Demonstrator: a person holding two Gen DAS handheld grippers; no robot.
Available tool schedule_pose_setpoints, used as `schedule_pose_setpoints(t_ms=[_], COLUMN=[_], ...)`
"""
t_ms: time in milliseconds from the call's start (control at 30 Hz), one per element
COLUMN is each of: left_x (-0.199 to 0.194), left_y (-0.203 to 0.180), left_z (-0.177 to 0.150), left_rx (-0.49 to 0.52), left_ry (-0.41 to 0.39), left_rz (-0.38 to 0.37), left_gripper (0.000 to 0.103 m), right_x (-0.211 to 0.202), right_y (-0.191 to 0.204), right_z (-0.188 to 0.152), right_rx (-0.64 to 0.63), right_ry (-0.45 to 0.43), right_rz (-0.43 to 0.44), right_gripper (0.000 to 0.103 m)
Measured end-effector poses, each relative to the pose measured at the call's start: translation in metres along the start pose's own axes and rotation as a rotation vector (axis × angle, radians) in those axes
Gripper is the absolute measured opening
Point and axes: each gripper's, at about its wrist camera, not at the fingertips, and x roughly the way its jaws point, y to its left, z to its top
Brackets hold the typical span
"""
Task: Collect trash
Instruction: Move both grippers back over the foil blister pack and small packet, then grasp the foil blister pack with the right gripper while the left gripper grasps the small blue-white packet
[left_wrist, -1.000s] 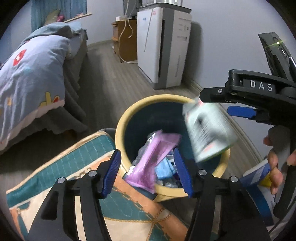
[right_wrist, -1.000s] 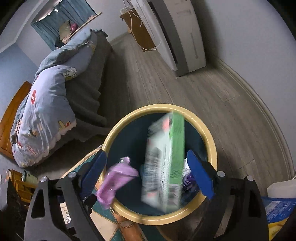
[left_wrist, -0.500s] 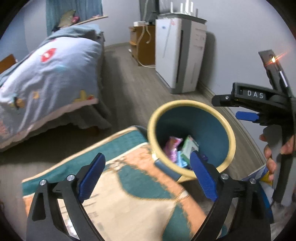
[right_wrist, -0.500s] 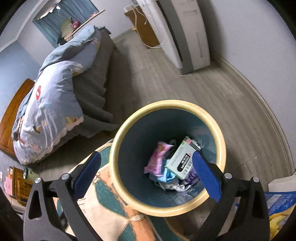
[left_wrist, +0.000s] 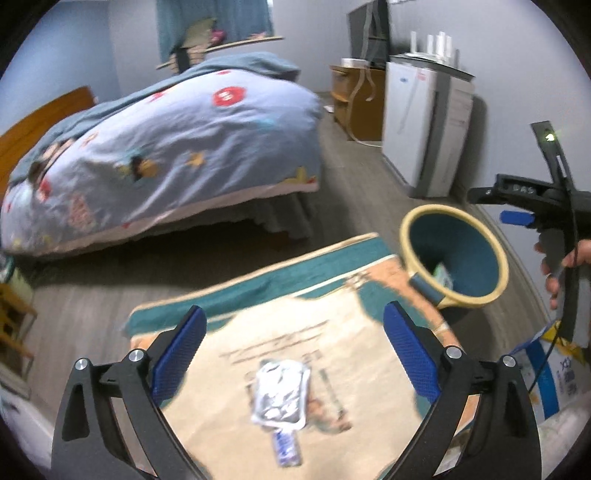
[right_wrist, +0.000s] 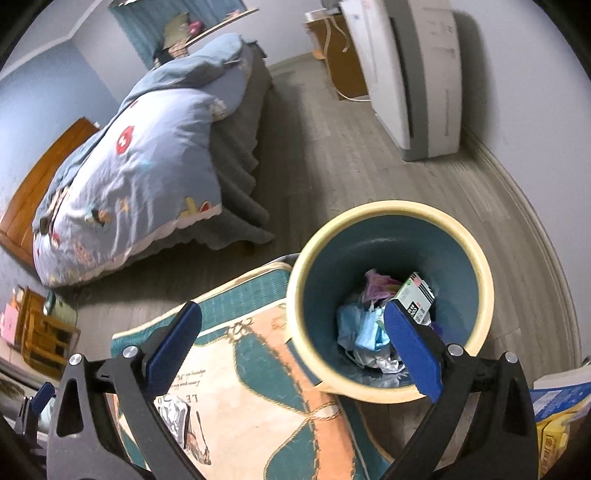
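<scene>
A teal bin with a cream rim (right_wrist: 476, 258) stands on the floor at the rug's corner; it also shows in the left wrist view (left_wrist: 498, 266). Inside lie a purple wrapper (right_wrist: 378, 284), a green-and-white box (right_wrist: 415, 297) and blue crumpled trash (right_wrist: 364, 328). A silver foil pouch (left_wrist: 282, 391) lies on the rug; it also shows in the right wrist view (right_wrist: 173, 417). My left gripper (left_wrist: 291, 354) is open and empty above the pouch. My right gripper (right_wrist: 291, 347) is open and empty beside the bin, and shows in the left wrist view (left_wrist: 524, 218).
A patterned teal and peach rug (left_wrist: 351, 332) covers the floor. A bed with a blue quilt (left_wrist: 166, 147) is at the left. A white air purifier (left_wrist: 424, 122) and a wooden cabinet (left_wrist: 354, 103) stand by the wall. A blue-and-white bag (left_wrist: 554, 373) sits at the right.
The box and the purple wrapper have dropped into the bin. My left gripper has pulled back and left over the rug, above the foil pouch. My right gripper has backed off slightly.
</scene>
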Motion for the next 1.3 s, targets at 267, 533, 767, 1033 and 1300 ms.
schedule_pose_setpoints(t_ms=[267,533,767,1033,1300], left_x=[0.003,0.002,0.006,-0.001,0.001], left_y=[0.047,0.086,0.101,0.120,0.141], left_z=[-0.026,-0.044,-0.058,-0.063,-0.066], left_rx=[-0.062,-0.134,-0.096,-0.134,-0.146], left_ry=[0.033,0.062,0.091,0.074,0.076], left_rz=[0.049,0.076,0.122,0.127,0.145], left_gripper=[0.095,0.095,0.095,0.095,0.095], right_x=[0.001,0.019,0.040,0.077,0.108], right_y=[0.051,0.094,0.130,0.163,0.201], right_z=[-0.023,-0.051,-0.082,-0.140,-0.185], right_rx=[-0.129,-0.182,-0.272,-0.267,-0.353], right_ry=[0.035,0.102,0.167,0.295,0.365], right_rz=[0.003,0.033,0.010,0.038,0.012], right_gripper=[0.097,0.097,0.097,0.097,0.097])
